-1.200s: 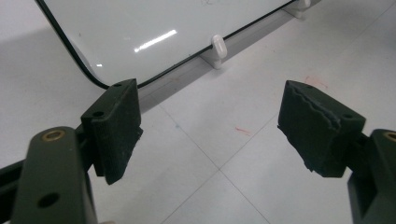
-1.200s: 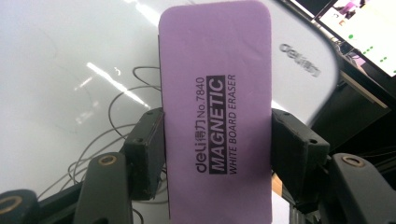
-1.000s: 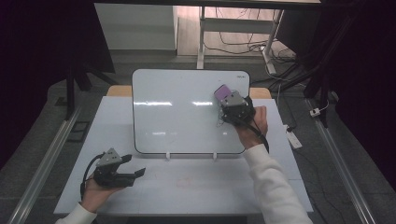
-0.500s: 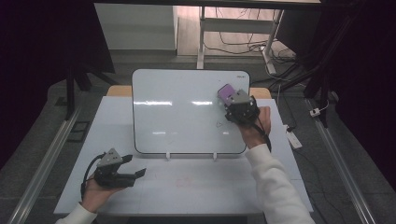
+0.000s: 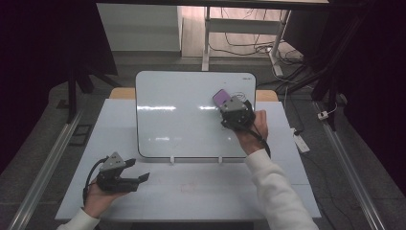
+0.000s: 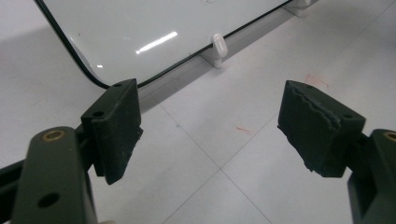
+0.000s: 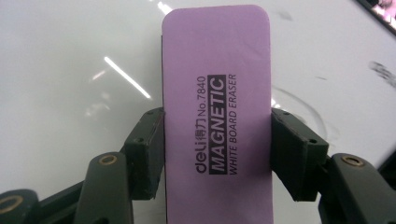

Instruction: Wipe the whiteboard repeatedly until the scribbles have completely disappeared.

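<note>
White bench (image 5: 201, 187): a purple eraser (image 7: 217, 116) is clamped against the whiteboard (image 5: 182, 120) by the right hand-held gripper (image 7: 217, 154); the left hand-held gripper (image 6: 210, 135) is held wide open, empty.

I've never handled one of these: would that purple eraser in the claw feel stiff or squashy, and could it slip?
The purple eraser probably is stiff: its edges stay straight between the right claw's pads. It looks smooth, so it might slide. Its label says magnetic, so it may cling to the whiteboard.

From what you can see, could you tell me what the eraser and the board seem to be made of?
Eraser: smooth matte purple shell, probably plastic; its printed label reads "magnetic white board eraser".
Board: glossy white surface, likely coated; it mirrors the lamps as bright streaks, with a thin dark rim.
</note>
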The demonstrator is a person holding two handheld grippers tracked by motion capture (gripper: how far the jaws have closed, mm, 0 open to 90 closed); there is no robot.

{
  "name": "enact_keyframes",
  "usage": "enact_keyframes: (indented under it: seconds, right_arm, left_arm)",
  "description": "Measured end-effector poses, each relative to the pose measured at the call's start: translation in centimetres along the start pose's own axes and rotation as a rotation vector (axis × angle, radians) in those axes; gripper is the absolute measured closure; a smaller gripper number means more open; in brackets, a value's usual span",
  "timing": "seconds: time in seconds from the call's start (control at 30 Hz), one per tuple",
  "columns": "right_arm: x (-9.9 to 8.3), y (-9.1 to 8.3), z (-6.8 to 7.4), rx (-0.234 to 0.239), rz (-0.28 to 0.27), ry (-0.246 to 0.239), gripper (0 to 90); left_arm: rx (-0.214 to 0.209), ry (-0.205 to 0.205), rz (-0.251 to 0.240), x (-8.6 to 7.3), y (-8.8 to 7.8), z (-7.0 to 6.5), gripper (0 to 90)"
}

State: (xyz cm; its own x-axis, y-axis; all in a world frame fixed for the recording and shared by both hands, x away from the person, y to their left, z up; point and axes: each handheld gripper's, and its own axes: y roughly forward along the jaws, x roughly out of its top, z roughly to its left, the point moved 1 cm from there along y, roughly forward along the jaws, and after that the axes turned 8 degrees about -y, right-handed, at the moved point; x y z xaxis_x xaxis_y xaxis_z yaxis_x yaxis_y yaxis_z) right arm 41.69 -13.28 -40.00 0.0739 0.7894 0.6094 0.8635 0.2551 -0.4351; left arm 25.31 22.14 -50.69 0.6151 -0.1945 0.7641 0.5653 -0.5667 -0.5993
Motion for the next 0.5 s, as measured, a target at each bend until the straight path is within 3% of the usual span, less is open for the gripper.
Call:
enact_keyframes:
  seconds: [0.03, 0.1, 0.23, 0.3, 0.37, 0.43, 0.5]
  right_arm:
    - [0.0, -0.1, 0.2, -0.007, 0.000, -0.011, 40.1]
    - [-0.1, 0.0, -0.3, 0.008, -0.002, 0.017, 40.1]
    - [-0.4, 0.0, -2.8, -0.033, 0.000, 0.103, 40.1]
    - [-0.6, 0.0, -3.9, -0.061, 0.004, 0.123, 40.1]
    - [-1.0, 0.0, -4.7, -0.050, -0.003, 0.166, 40.1]
    - [-1.3, -0.1, -4.5, -0.040, -0.004, 0.179, 40.1]
    - [-1.5, -0.2, -3.5, -0.017, -0.005, 0.146, 40.1]
  left_arm:
    - [-0.001, -0.001, 0.000, 0.0, 0.0, 0.0, 22.2]
    - [-0.002, 0.002, 0.003, 0.0, 0.0, 0.0, 22.1]
    - [-0.003, 0.001, -0.002, 0.0, -0.1, 0.0, 22.1]
    - [-0.004, -0.001, -0.002, 0.0, -0.1, 0.1, 22.1]
    - [-0.003, -0.001, -0.001, 0.0, -0.1, 0.1, 22.1]
    - [-0.004, 0.001, -0.001, 0.0, -0.1, 0.2, 22.1]
    - [-0.005, 0.002, 0.000, 0.0, 0.0, 0.1, 22.1]
